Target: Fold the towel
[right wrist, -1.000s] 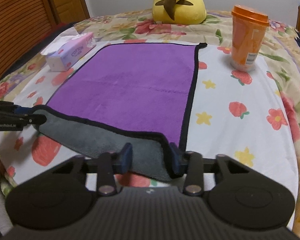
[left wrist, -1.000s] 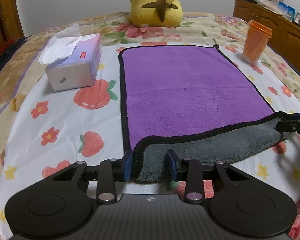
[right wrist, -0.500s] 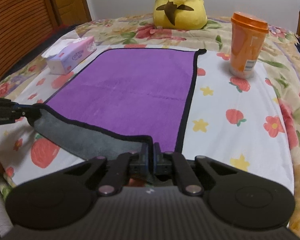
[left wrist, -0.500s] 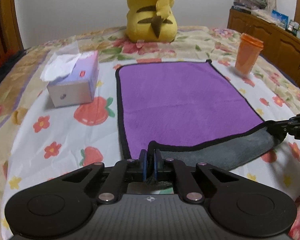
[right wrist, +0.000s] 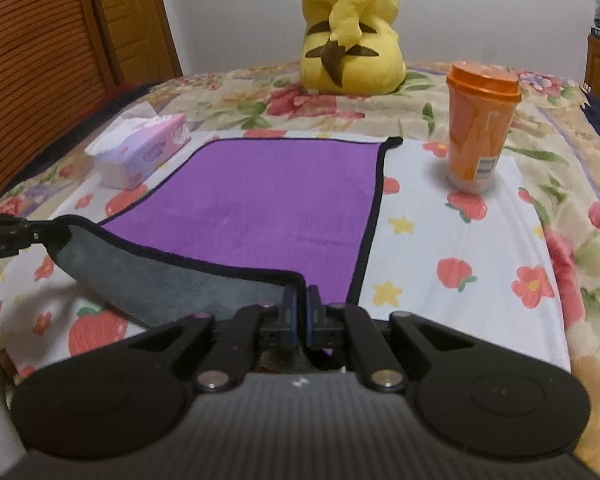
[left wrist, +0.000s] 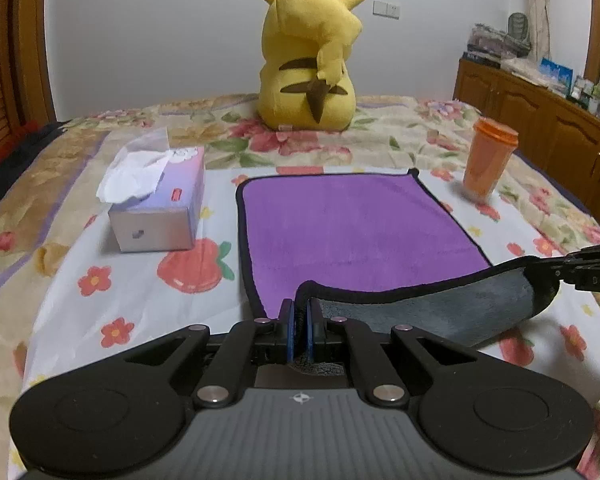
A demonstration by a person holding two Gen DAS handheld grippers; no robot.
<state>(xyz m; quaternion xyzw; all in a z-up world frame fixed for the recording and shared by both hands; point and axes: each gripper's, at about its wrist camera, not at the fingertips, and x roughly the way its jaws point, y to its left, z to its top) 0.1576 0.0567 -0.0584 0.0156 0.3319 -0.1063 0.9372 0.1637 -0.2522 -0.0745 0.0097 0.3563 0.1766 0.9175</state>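
Observation:
A purple towel (left wrist: 352, 224) with a black hem and grey underside lies on the flowered bedspread; it also shows in the right wrist view (right wrist: 276, 196). My left gripper (left wrist: 299, 312) is shut on its near left corner. My right gripper (right wrist: 300, 300) is shut on its near right corner. Both corners are lifted, and the near edge hangs between them with the grey underside (left wrist: 440, 312) showing. The right gripper shows at the right edge of the left wrist view (left wrist: 580, 268), and the left gripper at the left edge of the right wrist view (right wrist: 4, 236).
A tissue box (left wrist: 156, 208) stands left of the towel. An orange lidded cup (left wrist: 488, 160) stands to its right, nearer in the right wrist view (right wrist: 478, 128). A yellow plush toy (left wrist: 312, 60) sits beyond the far edge. Wooden cabinets (left wrist: 540, 120) line the right wall.
Both grippers closed on the towel's near corners and have lifted them. The near edge now hangs higher off the bed.

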